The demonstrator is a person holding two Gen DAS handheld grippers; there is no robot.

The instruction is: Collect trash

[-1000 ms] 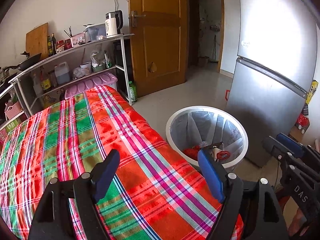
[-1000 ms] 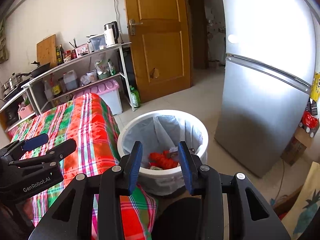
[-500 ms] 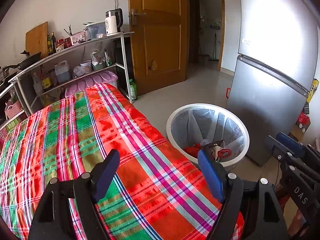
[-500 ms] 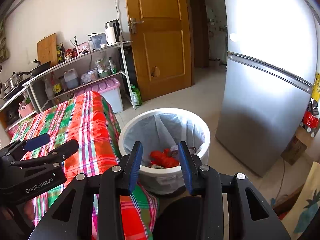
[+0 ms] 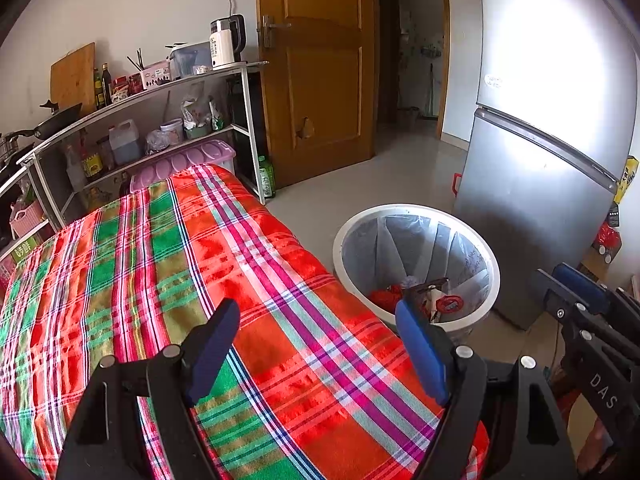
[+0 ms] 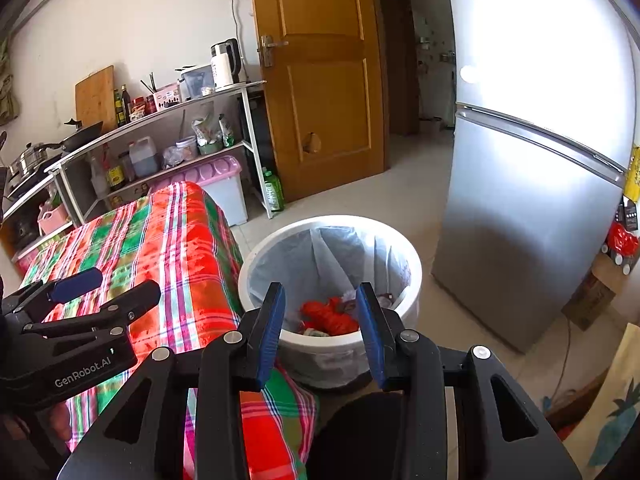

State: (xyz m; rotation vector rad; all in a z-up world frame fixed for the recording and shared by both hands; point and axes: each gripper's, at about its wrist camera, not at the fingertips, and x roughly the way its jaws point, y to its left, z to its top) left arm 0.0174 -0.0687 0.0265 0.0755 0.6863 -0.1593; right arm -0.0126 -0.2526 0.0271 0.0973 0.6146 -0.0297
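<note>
Trash bin [image 6: 332,276] is seen just beyond right gripper [image 6: 320,320], frame centre; nearer vs left gripper [image 5: 316,344]. Both are spread, nothing held.

Bright daylight fills both views. Strong glare burns out the upper door of the refrigerator [image 5: 552,80] at 2 o'clock; its lower part lies in soft shadow. Fisheye bending curves the door [image 6: 320,80] and shelf [image 5: 152,92], and dark vignetting eats the corners. Focus is sharp, without motion blur.
</note>
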